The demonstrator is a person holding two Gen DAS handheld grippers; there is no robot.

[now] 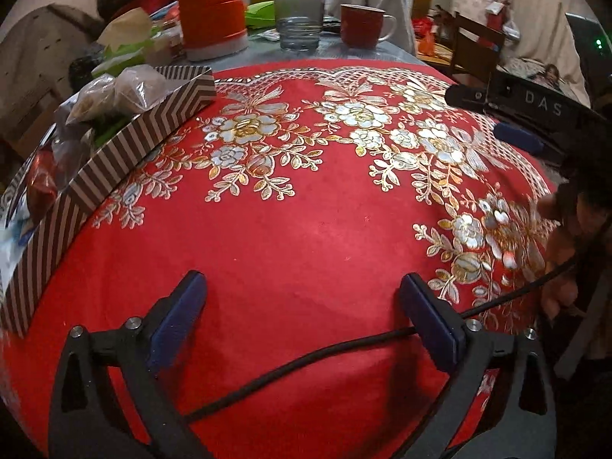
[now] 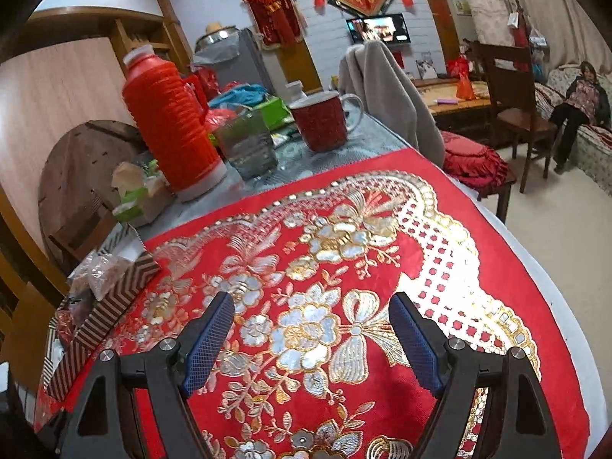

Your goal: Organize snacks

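Observation:
A brown-and-white striped box (image 1: 114,160) stands at the left edge of the red embroidered cloth (image 1: 290,237). It holds several snack bags, among them clear bags of pale snacks (image 1: 114,93) and a red packet (image 1: 40,191). The box also shows in the right wrist view (image 2: 103,317). My left gripper (image 1: 302,283) is open and empty above the bare cloth, right of the box. My right gripper (image 2: 311,302) is open and empty over the cloth's flower pattern; it also shows at the right edge of the left wrist view (image 1: 508,114).
Behind the cloth stand an orange thermos (image 2: 168,126), a glass tumbler (image 2: 248,149), a red mug (image 2: 321,122) and a green tissue pack (image 2: 134,195). A black cable (image 1: 306,355) lies across the cloth near my left gripper. A chair draped with grey cloth (image 2: 386,95) stands beyond the table.

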